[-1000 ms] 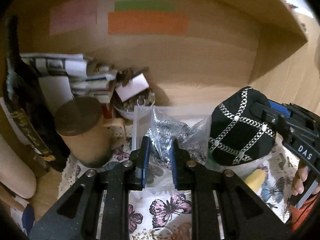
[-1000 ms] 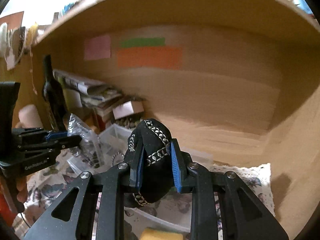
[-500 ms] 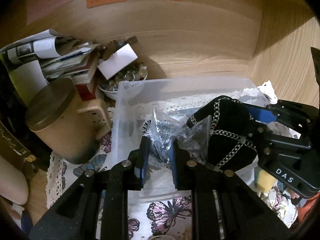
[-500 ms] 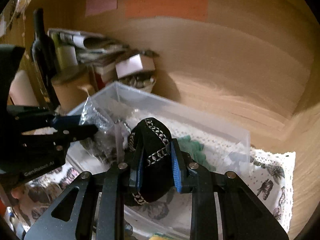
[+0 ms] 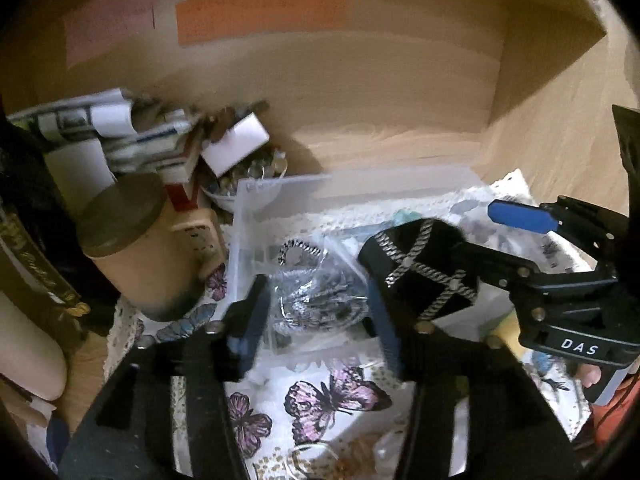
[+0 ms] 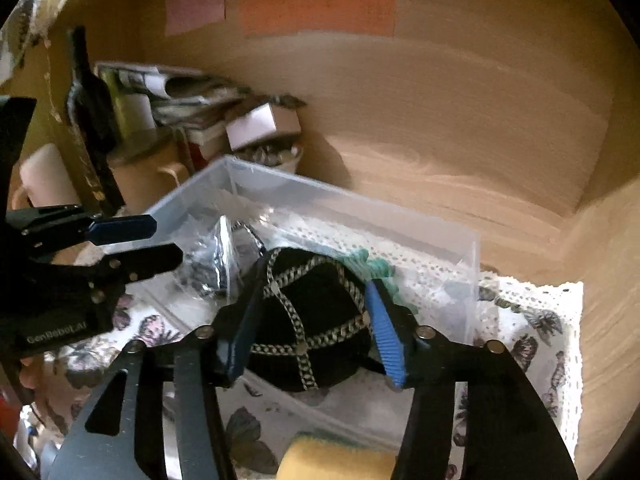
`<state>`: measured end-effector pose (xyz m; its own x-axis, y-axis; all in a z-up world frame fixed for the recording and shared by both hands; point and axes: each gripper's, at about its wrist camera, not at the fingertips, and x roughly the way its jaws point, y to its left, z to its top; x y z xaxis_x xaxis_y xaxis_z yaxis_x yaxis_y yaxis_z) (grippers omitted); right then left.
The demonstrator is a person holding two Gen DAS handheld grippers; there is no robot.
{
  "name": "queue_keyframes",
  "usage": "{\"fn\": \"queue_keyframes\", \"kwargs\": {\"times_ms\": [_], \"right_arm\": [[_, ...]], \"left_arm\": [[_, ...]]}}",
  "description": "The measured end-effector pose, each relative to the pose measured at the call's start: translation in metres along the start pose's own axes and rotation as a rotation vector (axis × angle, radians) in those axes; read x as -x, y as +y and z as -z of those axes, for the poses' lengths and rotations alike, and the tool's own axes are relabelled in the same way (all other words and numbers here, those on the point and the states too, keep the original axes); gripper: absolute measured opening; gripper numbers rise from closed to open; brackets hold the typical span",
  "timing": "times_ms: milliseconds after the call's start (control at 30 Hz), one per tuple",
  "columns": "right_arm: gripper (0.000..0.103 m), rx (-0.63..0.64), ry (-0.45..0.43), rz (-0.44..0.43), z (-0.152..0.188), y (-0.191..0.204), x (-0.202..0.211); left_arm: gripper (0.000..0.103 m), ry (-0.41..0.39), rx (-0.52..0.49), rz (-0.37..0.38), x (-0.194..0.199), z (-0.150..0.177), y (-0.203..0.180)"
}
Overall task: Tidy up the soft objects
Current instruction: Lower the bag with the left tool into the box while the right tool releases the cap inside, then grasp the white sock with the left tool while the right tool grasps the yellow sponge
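Note:
A clear plastic bin (image 5: 280, 192) (image 6: 400, 220) stands on a butterfly-print cloth inside a wooden shelf. A clear bag of silvery material (image 5: 316, 300) (image 6: 216, 256) lies in the bin's left part. A black cap with chain trim (image 5: 420, 268) (image 6: 312, 316) lies in the bin beside it. My left gripper (image 5: 320, 320) is open, its jaws spread on either side of the bag. My right gripper (image 6: 312, 328) is open, its jaws apart on both sides of the cap. A green soft item (image 6: 376, 268) shows behind the cap.
A brown lidded canister (image 5: 136, 240), a dark bottle (image 6: 88, 96), stacked papers (image 5: 120, 136) and a bowl of small items (image 5: 248, 176) crowd the shelf's left side. A yellow sponge (image 6: 336, 460) lies in front of the bin. The wooden back wall carries coloured paper labels (image 5: 260, 12).
Both grippers have opened. The bag and the cap, held a moment ago, now lie in the bin. Both grippers have pulled back slightly.

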<state>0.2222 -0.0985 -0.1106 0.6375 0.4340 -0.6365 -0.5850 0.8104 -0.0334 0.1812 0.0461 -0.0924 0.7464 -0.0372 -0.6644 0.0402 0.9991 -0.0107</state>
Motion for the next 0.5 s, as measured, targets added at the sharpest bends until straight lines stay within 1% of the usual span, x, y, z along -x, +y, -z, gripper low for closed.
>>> {"fn": "queue_keyframes", "kwargs": {"times_ms": [33,67,167,233,267,300,367,500], "right_arm": [[0.059,0.002,-0.020,0.005,0.000,0.001,0.009],[0.062,0.004,-0.039,0.009,-0.001,0.002,0.017],[0.064,0.003,-0.089,0.012,-0.002,0.004,0.039],[0.064,-0.014,-0.114,0.003,0.000,0.004,0.053],[0.066,-0.025,-0.135,-0.005,0.002,0.004,0.064],[0.068,-0.030,-0.147,-0.007,0.003,0.004,0.069],[0.075,-0.034,-0.176,-0.003,0.007,0.004,0.083],[0.078,-0.042,-0.203,0.019,0.019,0.006,0.104]], "left_arm": [[0.064,-0.015,0.002,0.003,0.007,0.000,0.000],[0.066,-0.032,0.006,0.003,0.014,-0.001,0.000],[0.077,-0.077,0.013,0.000,0.036,-0.001,0.000],[0.093,-0.102,0.022,-0.003,0.047,0.001,0.000],[0.096,-0.116,0.032,-0.002,0.053,0.003,0.001],[0.098,-0.127,0.043,0.000,0.058,0.004,0.001],[0.099,-0.133,0.050,0.003,0.066,0.009,0.000],[0.101,-0.122,0.028,0.010,0.072,0.022,-0.009]]}}
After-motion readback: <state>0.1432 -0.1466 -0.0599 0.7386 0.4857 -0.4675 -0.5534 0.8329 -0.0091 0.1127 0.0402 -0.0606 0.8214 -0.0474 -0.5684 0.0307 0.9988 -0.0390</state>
